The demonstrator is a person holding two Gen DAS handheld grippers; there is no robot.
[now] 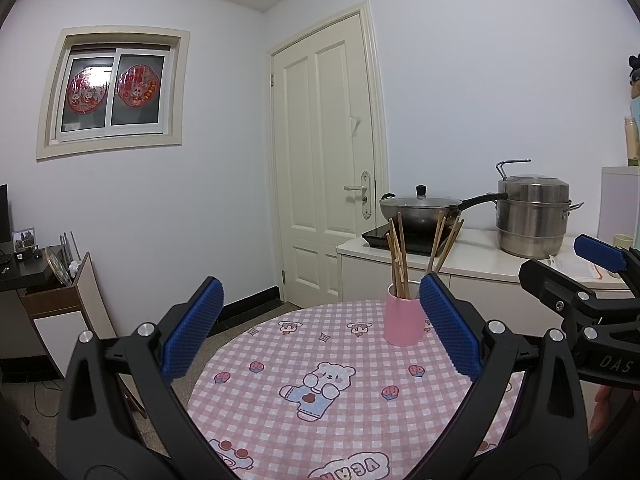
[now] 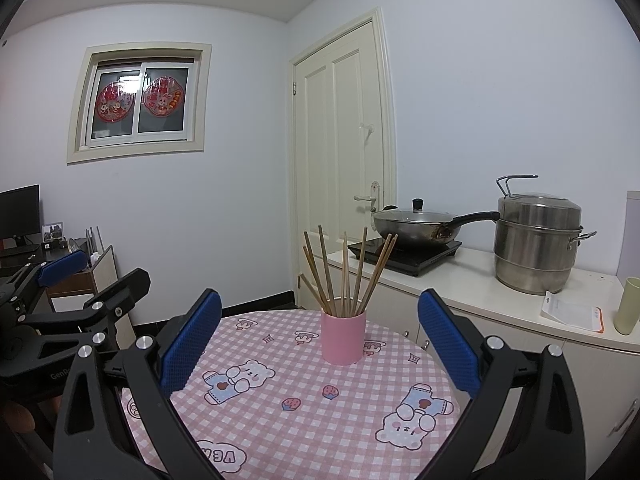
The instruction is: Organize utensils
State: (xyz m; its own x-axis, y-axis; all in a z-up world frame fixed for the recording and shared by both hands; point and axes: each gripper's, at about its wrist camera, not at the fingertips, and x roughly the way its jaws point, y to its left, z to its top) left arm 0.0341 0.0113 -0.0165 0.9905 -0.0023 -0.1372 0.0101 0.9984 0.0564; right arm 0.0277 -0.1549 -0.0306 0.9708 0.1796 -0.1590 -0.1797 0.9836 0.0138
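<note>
Both the left gripper and right gripper are wide open and empty; a bump could tip the pink cup and spill its chopsticks.

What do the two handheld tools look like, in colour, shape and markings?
Both tools, left tool and right tool, have black plastic frames with silver round bolts and two long fingers faced with blue textured pads. White letters "DAS" show on the right tool's body, "Gen" on the left's.

Chopsticks upright in cup on round tabletop; behind it to the right, counter carries wok left of steamer pot.
</note>
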